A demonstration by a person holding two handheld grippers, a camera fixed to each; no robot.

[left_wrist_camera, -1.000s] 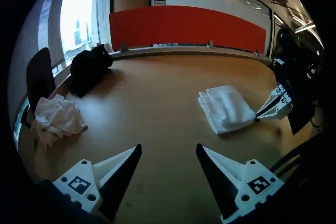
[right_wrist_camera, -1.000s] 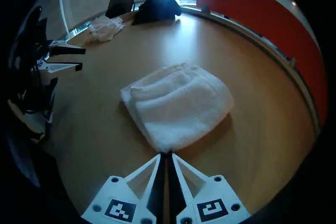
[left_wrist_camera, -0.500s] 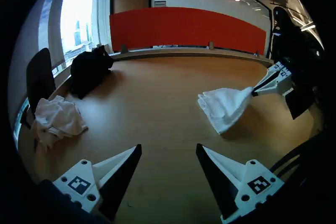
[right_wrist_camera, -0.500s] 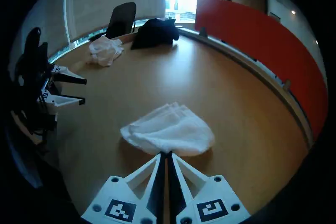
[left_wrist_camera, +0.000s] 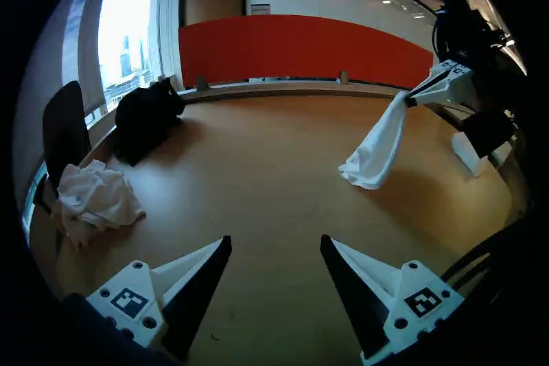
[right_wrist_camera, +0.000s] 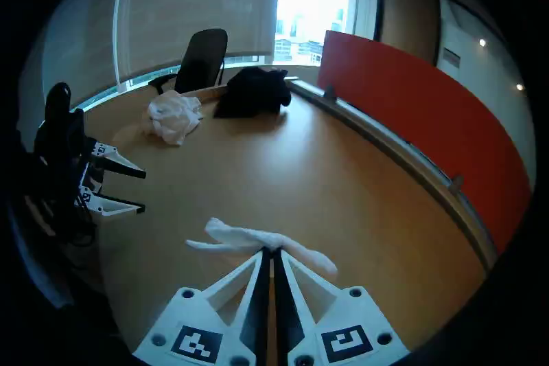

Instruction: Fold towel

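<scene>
Right gripper [right_wrist_camera: 273, 253] just hoisted the towel [left_wrist_camera: 376, 148] off the table [left_wrist_camera: 261, 160]; fingers pinched closed on one corner, rest dangling over the table; left gripper [left_wrist_camera: 274, 238] gapes wide, empty, above the table; looks like the neat fold's undone, so it's a restart

You face a wide wooden bench [left_wrist_camera: 274, 160], a red partition [left_wrist_camera: 302, 47] behind it, and a bright window [left_wrist_camera: 127, 36] far left.

Right gripper [right_wrist_camera: 273, 254] raised, towel [left_wrist_camera: 376, 146] lifted, seemingly unfolded
</scene>
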